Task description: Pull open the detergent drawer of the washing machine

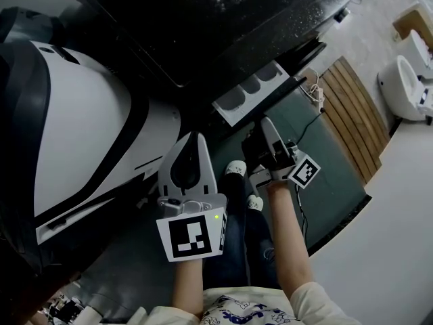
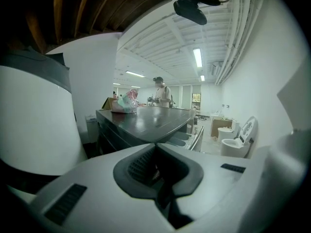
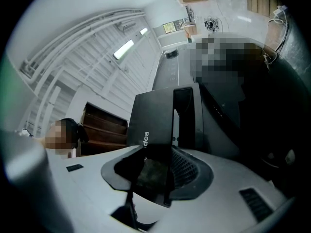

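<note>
The black washing machine [image 1: 223, 19] fills the top of the head view. Its detergent drawer [image 1: 252, 89] stands pulled out, showing white compartments. My right gripper [image 1: 266, 128] is shut on the drawer's dark front panel [image 3: 154, 123]; in the right gripper view the panel sits between the pads of that gripper [image 3: 154, 166]. My left gripper [image 1: 190, 156] hangs apart from the machine, left of the drawer, shut with nothing in it. In the left gripper view its jaws [image 2: 156, 171] meet, and the machine's top [image 2: 146, 118] and the open drawer [image 2: 187, 139] lie beyond.
A large white rounded appliance with a black band [image 1: 81, 134] stands close at the left. A wooden slat mat [image 1: 355, 114] and white toilets [image 1: 406, 80] are at the right. The person's shoes [image 1: 236, 169] rest on a dark floor mat [image 1: 325, 161].
</note>
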Available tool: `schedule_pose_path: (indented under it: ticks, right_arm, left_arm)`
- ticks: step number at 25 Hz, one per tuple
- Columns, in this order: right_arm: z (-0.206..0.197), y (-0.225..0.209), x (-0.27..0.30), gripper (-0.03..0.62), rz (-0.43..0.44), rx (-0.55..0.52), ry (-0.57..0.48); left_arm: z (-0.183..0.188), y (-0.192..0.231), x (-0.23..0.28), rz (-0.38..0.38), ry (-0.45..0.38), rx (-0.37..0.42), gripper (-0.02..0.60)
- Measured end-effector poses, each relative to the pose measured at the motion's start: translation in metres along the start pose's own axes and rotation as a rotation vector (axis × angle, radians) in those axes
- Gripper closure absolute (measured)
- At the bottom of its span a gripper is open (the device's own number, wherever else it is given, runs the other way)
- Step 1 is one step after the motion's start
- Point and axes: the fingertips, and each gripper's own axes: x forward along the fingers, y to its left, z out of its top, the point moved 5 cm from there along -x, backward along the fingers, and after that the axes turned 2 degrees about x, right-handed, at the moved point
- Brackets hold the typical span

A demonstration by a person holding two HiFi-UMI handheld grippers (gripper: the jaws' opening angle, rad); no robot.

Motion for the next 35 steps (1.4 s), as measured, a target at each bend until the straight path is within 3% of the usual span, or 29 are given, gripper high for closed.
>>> schedule_pose_path:
  ticks: [9,19,23,28,35]
  right_arm:
    - [0.003,0.010,-0.023,0.416,0.000,0.004,-0.005]
    - [0.005,0.024,-0.052,0.418,0.001,0.003,-0.023]
    - [0.006,0.028,-0.065,0.417,0.003,0.008,-0.029]
    - [0.008,0.033,-0.080,0.416,0.004,0.009,-0.034]
    - [0.009,0.035,-0.085,0.421,-0.015,0.004,-0.014]
  left_arm:
    - [-0.002,-0.017,-0.012,-0.014,-0.009,0.004,0.568]
    - [-0.009,-0.036,-0.030,-0.061,0.010,0.074,0.568]
    - [-0.006,-0.044,-0.034,-0.048,-0.014,0.025,0.568]
    - [-0.013,-0.055,-0.041,-0.082,0.021,0.091,0.568]
    - [-0.011,-0.068,-0.046,-0.084,-0.001,0.064,0.568]
